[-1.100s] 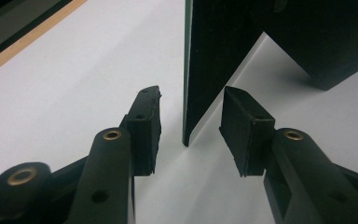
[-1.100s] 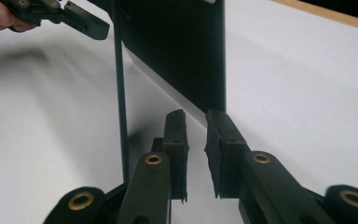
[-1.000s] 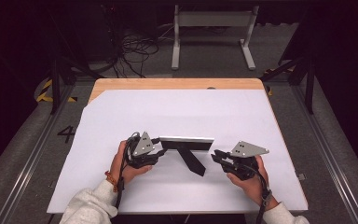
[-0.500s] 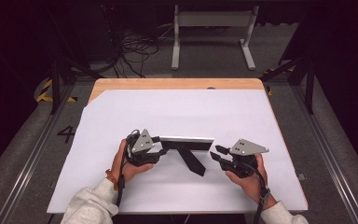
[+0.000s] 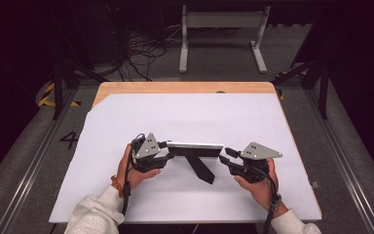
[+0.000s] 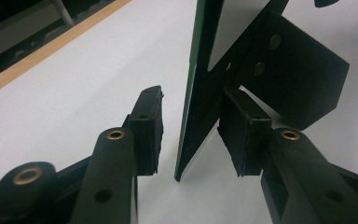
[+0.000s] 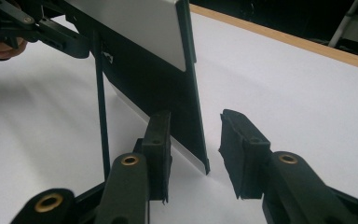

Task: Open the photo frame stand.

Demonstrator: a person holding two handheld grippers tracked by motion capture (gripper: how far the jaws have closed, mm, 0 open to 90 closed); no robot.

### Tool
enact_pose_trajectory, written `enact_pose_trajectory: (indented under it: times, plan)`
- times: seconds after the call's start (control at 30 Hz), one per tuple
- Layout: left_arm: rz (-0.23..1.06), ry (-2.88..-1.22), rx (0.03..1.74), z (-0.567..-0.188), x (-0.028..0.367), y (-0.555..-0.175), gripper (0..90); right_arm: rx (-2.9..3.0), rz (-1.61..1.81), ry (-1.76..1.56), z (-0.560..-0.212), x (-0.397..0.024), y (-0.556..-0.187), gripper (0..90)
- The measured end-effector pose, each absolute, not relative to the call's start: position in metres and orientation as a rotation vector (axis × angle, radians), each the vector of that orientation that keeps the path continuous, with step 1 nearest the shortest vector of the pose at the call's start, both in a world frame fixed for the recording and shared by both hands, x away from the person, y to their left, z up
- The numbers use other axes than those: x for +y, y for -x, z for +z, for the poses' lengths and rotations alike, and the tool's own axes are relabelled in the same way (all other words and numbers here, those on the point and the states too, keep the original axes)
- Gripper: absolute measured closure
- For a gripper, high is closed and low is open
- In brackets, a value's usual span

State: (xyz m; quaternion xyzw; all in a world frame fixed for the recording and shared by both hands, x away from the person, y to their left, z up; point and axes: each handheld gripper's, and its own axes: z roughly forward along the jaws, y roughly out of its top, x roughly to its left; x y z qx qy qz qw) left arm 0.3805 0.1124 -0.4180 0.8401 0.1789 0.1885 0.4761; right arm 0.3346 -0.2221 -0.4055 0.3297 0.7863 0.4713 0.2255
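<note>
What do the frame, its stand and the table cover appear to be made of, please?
Frame: pale, smooth panel with a satin sheen, perhaps metal or plastic, dark-edged. Stand: matte black board with two rivets, probably fibreboard. Cover: flat matte white sheet, likely paper, over a wooden table with visible grain.

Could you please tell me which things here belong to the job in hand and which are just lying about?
In the job:
- picture frame, standing upright on its back stand
- left tongs, jaws either side of the frame's edge
- right tongs, jaws open at the frame's other end
- white sheet under the frame

Lying about:
- cables on the floor
- metal stand beyond the table
</note>
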Motion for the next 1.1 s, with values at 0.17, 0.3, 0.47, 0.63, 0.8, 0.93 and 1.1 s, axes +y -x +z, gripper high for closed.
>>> enact_pose_trajectory:
  times: [0.17, 0.3, 0.47, 0.63, 0.8, 0.93, 1.1]
  plan:
    - [0.455, -2.052, 0.432, -0.418, 0.1113, -0.3803, 62.5, 2.173, 1.304, -0.9, -0.4046, -0.22, -0.335, 64.9]
    - [0.452, -2.055, 0.425, -0.4178, 0.111, -0.3803, 64.2, 2.173, 1.305, -0.895, -0.4043, -0.2185, -0.3359, 66.3]
    - [0.444, -2.056, 0.421, -0.4178, 0.1108, -0.3798, 66.2, 2.176, 1.305, -0.893, -0.4045, -0.2179, -0.3375, 69.6]
    - [0.447, -2.06, 0.415, -0.4175, 0.1102, -0.3789, 69.3, 2.175, 1.305, -0.885, -0.4043, -0.2169, -0.3382, 71.7]
    - [0.449, -2.063, 0.415, -0.4171, 0.1108, -0.3788, 70.0, 2.177, 1.299, -0.886, -0.4055, -0.2162, -0.3398, 73.9]
    - [0.453, -2.068, 0.414, -0.4166, 0.1105, -0.3783, 70.2, 2.183, 1.301, -0.887, -0.4061, -0.2156, -0.3413, 75.5]
    - [0.458, -2.073, 0.413, -0.4161, 0.111, -0.3777, 70.6, 2.185, 1.297, -0.881, -0.4066, -0.2142, -0.3426, 77.3]
